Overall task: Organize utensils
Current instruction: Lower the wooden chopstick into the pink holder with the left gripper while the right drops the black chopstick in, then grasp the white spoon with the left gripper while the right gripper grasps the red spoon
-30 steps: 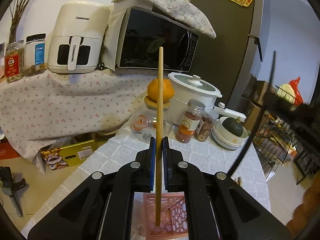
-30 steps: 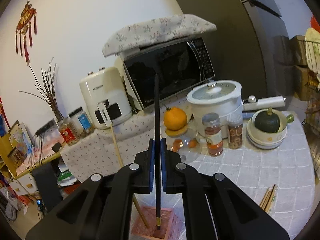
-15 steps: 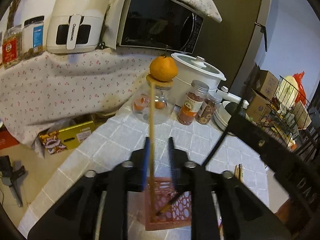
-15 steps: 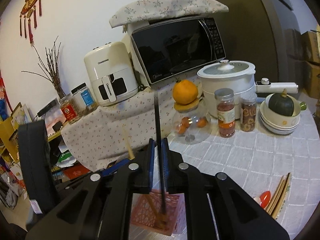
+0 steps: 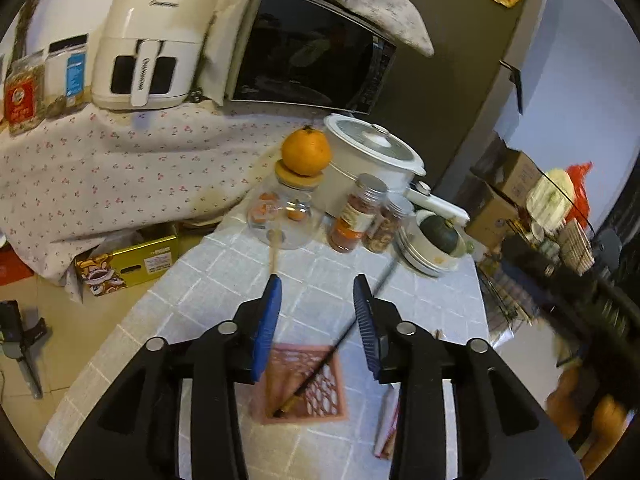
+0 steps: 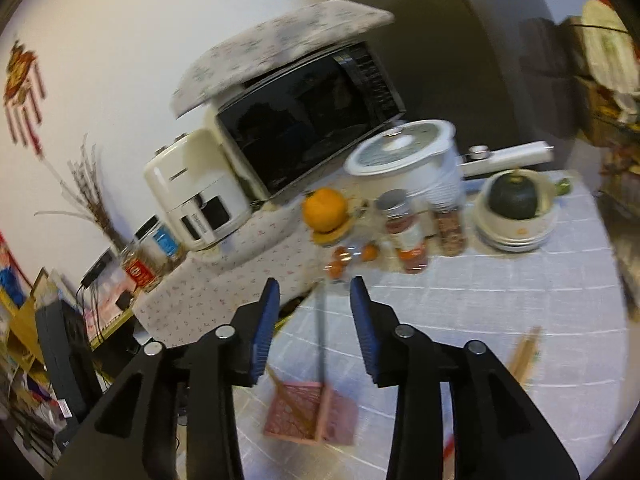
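Both grippers point(image 5: 317, 284) point(image 6: 314, 288) gape above pink holder point(image 5: 320, 384).

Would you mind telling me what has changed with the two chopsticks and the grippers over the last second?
Both grippers let go. The left gripper opened and released the wooden chopstick; the right gripper opened and released the black chopstick. Both chopsticks now lean in the pink holder, and the grippers have drawn back above it. The holder, jars and pot stayed put.

left hand-held gripper point(image 5: 317, 296) – agape, right hand-held gripper point(image 6: 314, 300) – agape
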The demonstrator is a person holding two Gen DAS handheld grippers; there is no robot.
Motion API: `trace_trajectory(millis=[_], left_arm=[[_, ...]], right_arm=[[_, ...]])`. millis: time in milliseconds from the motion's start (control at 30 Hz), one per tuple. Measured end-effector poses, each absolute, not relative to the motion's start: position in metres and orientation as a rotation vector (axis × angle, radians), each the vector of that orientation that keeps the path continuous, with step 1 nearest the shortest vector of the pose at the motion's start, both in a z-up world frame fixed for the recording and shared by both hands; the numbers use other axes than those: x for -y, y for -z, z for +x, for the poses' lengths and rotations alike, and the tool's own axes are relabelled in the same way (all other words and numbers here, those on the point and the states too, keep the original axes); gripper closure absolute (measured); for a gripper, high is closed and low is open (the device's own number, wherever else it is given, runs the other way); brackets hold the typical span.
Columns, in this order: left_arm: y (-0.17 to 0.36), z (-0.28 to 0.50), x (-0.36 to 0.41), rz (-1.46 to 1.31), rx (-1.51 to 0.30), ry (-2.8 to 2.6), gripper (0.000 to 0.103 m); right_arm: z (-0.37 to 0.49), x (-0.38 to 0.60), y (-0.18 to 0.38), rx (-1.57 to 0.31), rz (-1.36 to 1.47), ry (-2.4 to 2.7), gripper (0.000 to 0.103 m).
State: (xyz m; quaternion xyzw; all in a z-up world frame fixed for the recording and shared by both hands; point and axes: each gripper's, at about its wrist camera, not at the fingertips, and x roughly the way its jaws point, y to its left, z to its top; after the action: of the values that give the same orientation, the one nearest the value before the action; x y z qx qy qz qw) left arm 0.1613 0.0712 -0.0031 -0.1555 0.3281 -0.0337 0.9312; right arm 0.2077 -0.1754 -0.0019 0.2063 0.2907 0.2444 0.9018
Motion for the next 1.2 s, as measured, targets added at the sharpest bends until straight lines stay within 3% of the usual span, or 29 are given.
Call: trace_trajectory(millis=[133,267,400,533,633,800,1000,1200], left_arm=[[-0.008,0.153,-0.04,-0.231,-0.688,0.102,0.058],[-0.006,0.146,-0.002,-0.144,-0.729,0.176,0.054],[0.016,0.144,0.044,-0.023,-0.833,0.259,0.044],[0.054,0.157,0.073,-0.018,-0.978,0.326,0.044],[0.085,0.173,0.088,-0.016,-1.074,0.339,0.052],[0.131,0.205,0.09,-0.1,-1.216,0.327,0.084],[0.163,0.231,0.095,-0.121,-1.276,0.282,0.09],[0.186,0.243,0.094,-0.129,-1.32,0.241,0.09]], right_arm=[[0.211,0.221,-0.006,-0.695,0.401,-0.415,0.047],[0.209,0.279,0.021,-0.807,0.46,-0.274,0.045],[0.219,0.31,0.068,-0.995,0.628,-0.208,0.045],[0.225,0.313,0.093,-1.129,0.622,-0.165,0.045],[0.225,0.316,0.099,-1.171,0.631,-0.155,0.045],[0.225,0.314,0.101,-1.191,0.632,-0.151,0.045],[0.226,0.316,0.104,-1.203,0.636,-0.166,0.045],[0.228,0.315,0.108,-1.215,0.622,-0.176,0.045]])
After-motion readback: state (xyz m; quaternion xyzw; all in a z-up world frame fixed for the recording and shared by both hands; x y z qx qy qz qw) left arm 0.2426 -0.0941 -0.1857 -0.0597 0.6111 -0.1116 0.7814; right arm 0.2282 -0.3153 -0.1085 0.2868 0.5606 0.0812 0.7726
